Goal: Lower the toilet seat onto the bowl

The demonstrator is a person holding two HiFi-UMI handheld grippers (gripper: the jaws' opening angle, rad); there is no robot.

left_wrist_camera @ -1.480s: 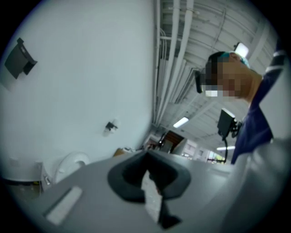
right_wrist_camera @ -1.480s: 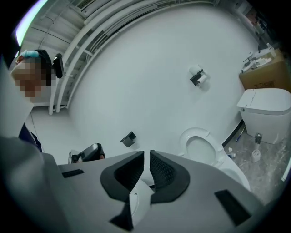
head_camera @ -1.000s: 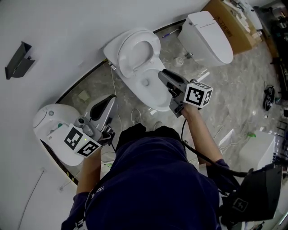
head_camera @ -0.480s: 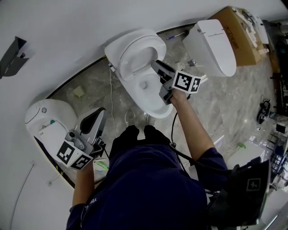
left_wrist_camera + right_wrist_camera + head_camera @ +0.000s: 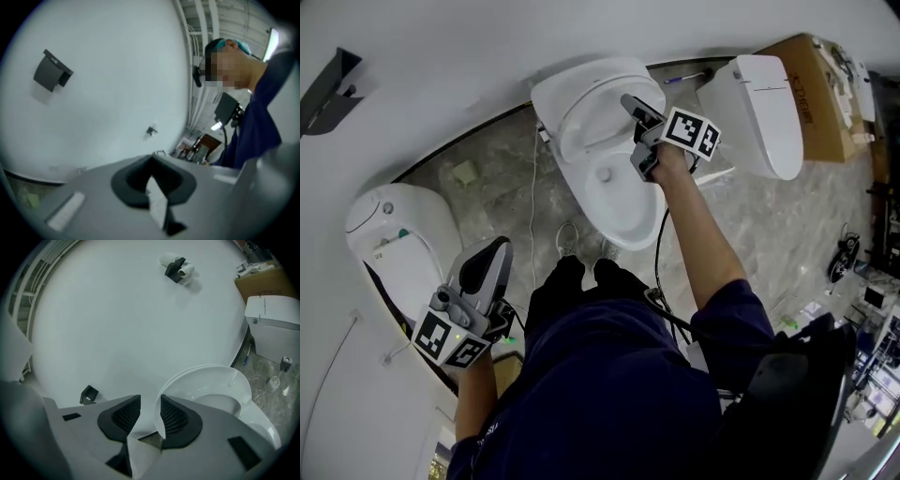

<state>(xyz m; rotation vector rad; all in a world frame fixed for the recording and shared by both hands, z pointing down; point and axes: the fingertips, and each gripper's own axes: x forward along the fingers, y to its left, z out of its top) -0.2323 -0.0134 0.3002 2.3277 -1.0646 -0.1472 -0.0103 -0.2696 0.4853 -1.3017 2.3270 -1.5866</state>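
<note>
The white toilet seat [image 5: 565, 103] stands raised against the wall above the bowl [image 5: 619, 202]. My right gripper [image 5: 628, 100] reaches over the bowl to the seat's right rim. In the right gripper view the seat [image 5: 206, 380] has its thin edge between the jaws of the right gripper [image 5: 150, 401]. The edge lies close to the right pad [image 5: 174, 420], with a gap of wall showing beside the left pad, so the jaws stand open around it. My left gripper [image 5: 497, 247] hangs low by the person's left side, far from the toilet. Its jaws [image 5: 152, 159] look closed and empty.
A second toilet [image 5: 759, 98] and a cardboard box [image 5: 814, 80] stand to the right, and a third toilet [image 5: 394, 248] to the left. A black bracket [image 5: 323, 80] juts from the wall. A thin cable [image 5: 534, 202] runs over the marble floor.
My right gripper has moved from over the bowl up to the raised seat's rim, which now sits between its jaws. The left gripper has sunk back and down beside the person.
</note>
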